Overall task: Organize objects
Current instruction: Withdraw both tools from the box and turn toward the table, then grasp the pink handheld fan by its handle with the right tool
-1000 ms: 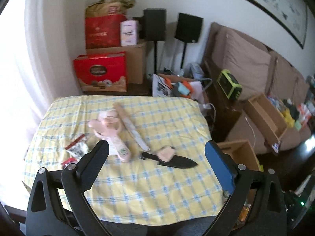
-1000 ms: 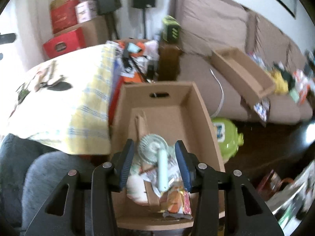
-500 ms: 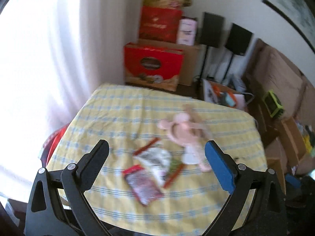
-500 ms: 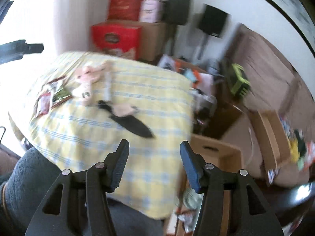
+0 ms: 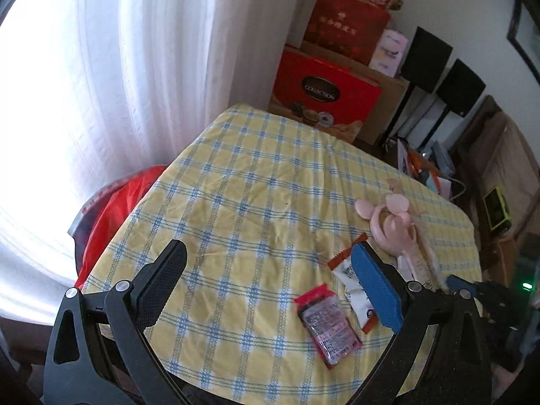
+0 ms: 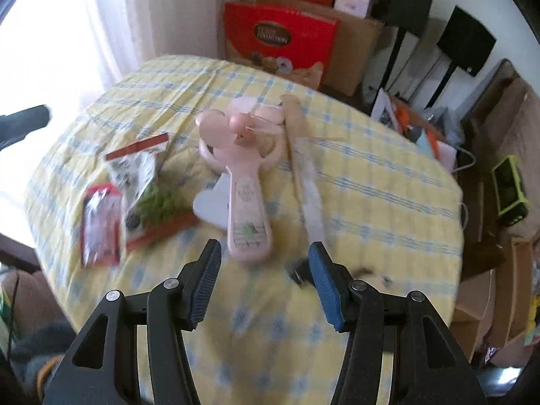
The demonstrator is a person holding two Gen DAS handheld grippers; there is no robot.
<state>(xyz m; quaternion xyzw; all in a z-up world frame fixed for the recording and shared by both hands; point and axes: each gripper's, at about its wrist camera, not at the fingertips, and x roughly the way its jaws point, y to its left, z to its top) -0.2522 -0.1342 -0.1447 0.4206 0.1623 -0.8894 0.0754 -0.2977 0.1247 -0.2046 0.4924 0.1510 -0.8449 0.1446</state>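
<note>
Both grippers hang over a table [image 5: 256, 182] spread with a yellow cloth checked in blue, and neither carries anything.

In the left wrist view the left gripper [image 5: 266, 287] stands released, its jaws spread wide with only cloth between them. Just past its blue pad, at about four o'clock from the middle of the table, lies a red-edged dark snack packet [image 5: 329, 329]; a white sachet with red ends [image 5: 352, 281] sits just beside it toward two o'clock, partly hidden by the pad. Farther out at two o'clock rests a pink handheld fan [image 5: 391, 217], with a pale strip-like thing alongside it that is too blurred to name.

In the right wrist view the right gripper [image 6: 263, 281] is released too, its jaws apart and empty above bare cloth. The fan [image 6: 244, 189] lies at twelve o'clock from the fingertips, handle toward the gripper, near but not touching. At ten o'clock lie the red-edged packet [image 6: 99, 224], the white sachet [image 6: 135, 165] and a greenish packet [image 6: 158, 204], bunched together. A dark object peeks out behind the blue pad; its kind cannot be told.

Beyond the table a red COLLECTION box [image 6: 280, 40] stands at twelve o'clock.
</note>
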